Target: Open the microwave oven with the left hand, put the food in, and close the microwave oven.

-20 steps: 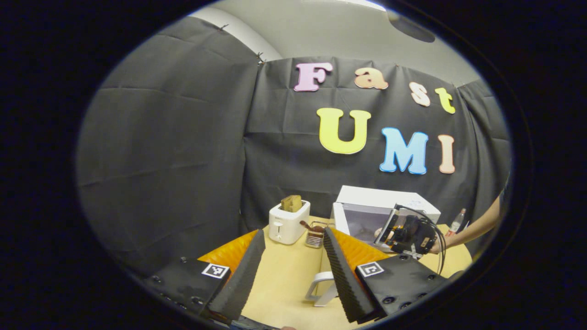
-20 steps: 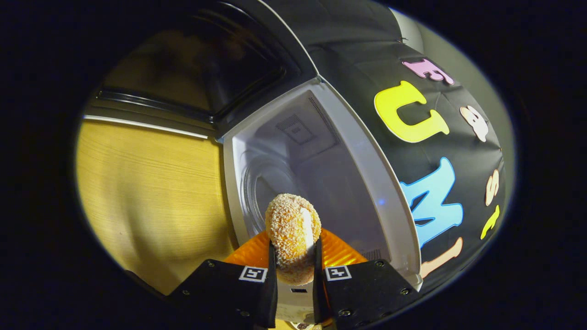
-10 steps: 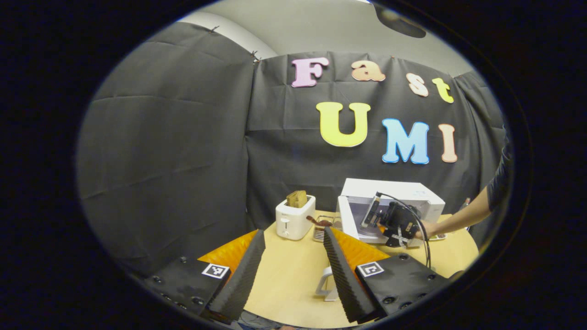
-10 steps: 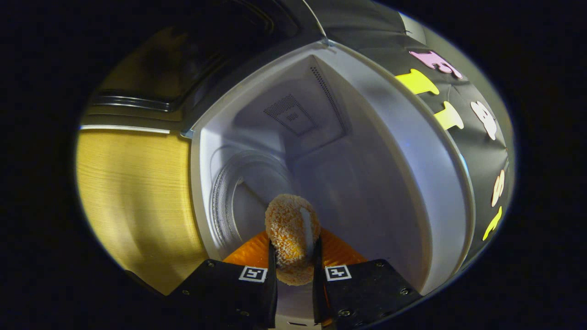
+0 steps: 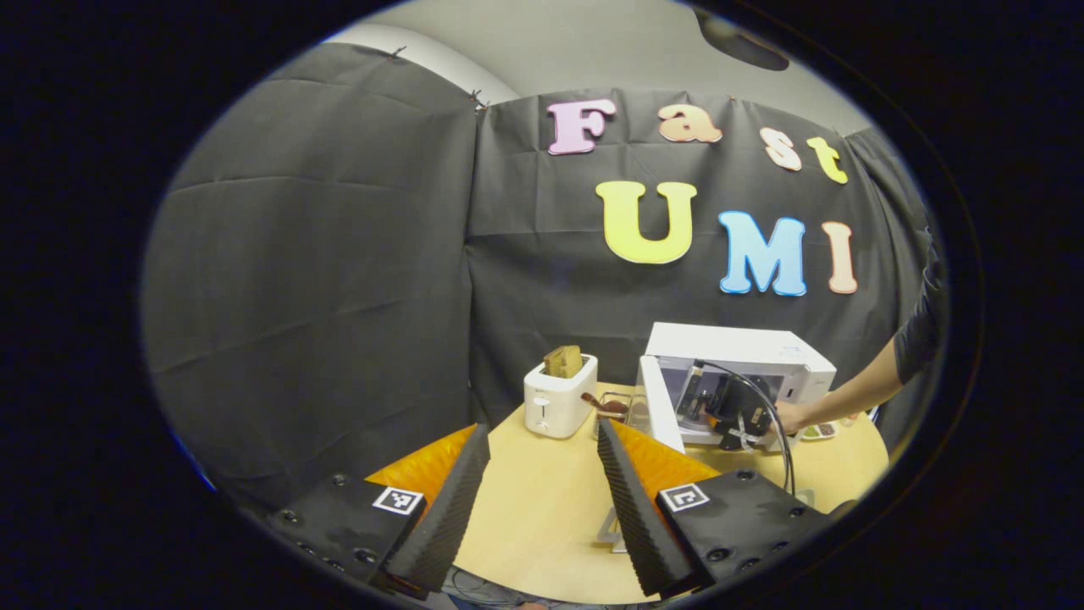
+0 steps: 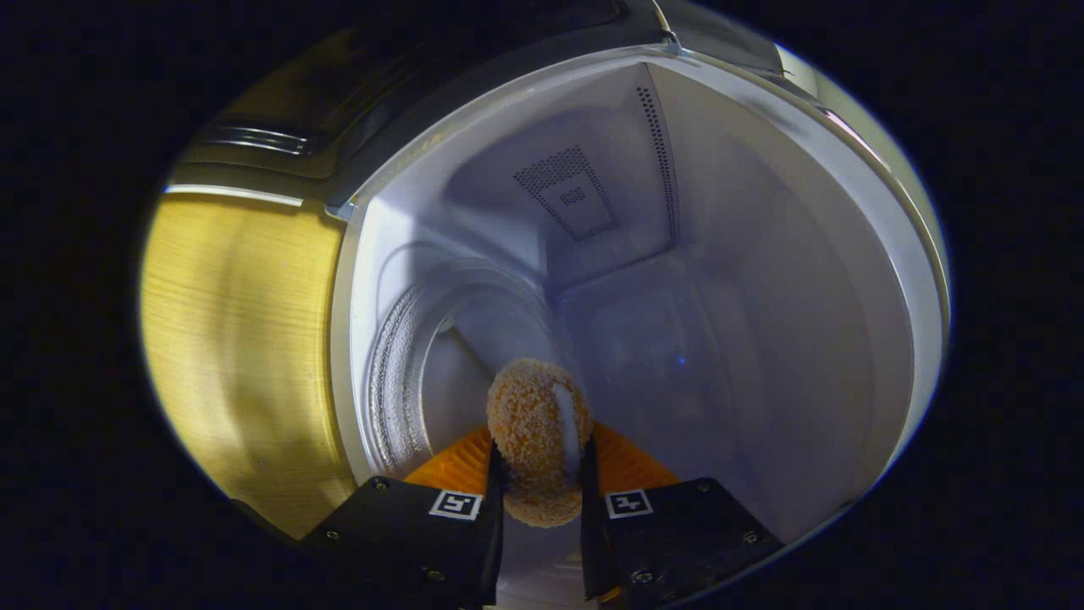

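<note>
- The food [image 6: 539, 428] is a breaded, egg-shaped piece. I judge it light and a little soft, with a rough crumb crust that grips well but may shed crumbs or dent if it is squeezed hard.
- The right gripper [image 6: 539, 508] pinches it across the lower half, one finger on each side. This hold looks sound to me — the crust does not seem to slip.
- The food is just ahead of the fingers, inside the microwave [image 6: 644, 280]. The glass tray [image 6: 406, 364] appears at the left of it, as the view is rolled.
- In the left gripper view the right gripper [image 5: 730, 408] reaches into the open cavity, with a forearm stretched behind it.
- The left gripper [image 5: 542, 500] is spread and holds nothing — it hangs over the table [image 5: 533, 500], well apart from the microwave [image 5: 737, 364].
- The door [image 5: 659, 413] stands open, ahead of the left gripper.
</note>
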The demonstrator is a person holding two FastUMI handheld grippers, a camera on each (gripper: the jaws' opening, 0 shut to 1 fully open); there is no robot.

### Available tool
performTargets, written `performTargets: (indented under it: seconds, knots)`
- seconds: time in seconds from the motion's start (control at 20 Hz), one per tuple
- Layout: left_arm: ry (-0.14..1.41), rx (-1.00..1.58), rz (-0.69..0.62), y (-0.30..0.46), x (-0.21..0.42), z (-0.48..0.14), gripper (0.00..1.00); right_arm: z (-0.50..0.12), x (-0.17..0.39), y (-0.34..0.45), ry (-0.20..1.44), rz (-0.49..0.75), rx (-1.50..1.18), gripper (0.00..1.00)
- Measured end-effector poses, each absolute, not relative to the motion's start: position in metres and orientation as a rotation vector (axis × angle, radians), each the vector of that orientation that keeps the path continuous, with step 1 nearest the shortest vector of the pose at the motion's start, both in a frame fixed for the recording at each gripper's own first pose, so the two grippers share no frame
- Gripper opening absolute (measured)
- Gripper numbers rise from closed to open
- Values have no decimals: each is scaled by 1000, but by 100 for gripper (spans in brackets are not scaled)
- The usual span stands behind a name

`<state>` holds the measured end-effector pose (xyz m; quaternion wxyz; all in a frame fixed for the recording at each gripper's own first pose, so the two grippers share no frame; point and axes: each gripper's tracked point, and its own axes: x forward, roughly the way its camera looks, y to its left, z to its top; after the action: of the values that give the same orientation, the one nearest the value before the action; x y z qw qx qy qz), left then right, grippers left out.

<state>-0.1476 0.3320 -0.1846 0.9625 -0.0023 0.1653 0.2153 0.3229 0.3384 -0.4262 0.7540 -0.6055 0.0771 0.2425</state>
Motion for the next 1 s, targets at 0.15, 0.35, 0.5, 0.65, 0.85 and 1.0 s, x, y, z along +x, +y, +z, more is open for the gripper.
performTargets:
  seconds: [0.15,0.35,0.5,0.65,0.85,1.0]
  knots:
    - [334,-25,427,329,-145,-188,86,-421,322,339,150,507,-1325,53]
    - [323,-28,409,325,-139,-185,87,-422,308,344,193,579,-1245,71]
    - [321,-29,397,323,-136,-188,86,-421,299,341,219,600,-1205,76]
    - [333,-29,382,318,-138,-192,87,-414,306,345,213,561,-1214,83]
    - [335,-25,384,316,-144,-190,86,-413,297,347,204,580,-1233,90]
    - [323,-33,396,321,-149,-188,87,-414,287,342,219,585,-1208,92]
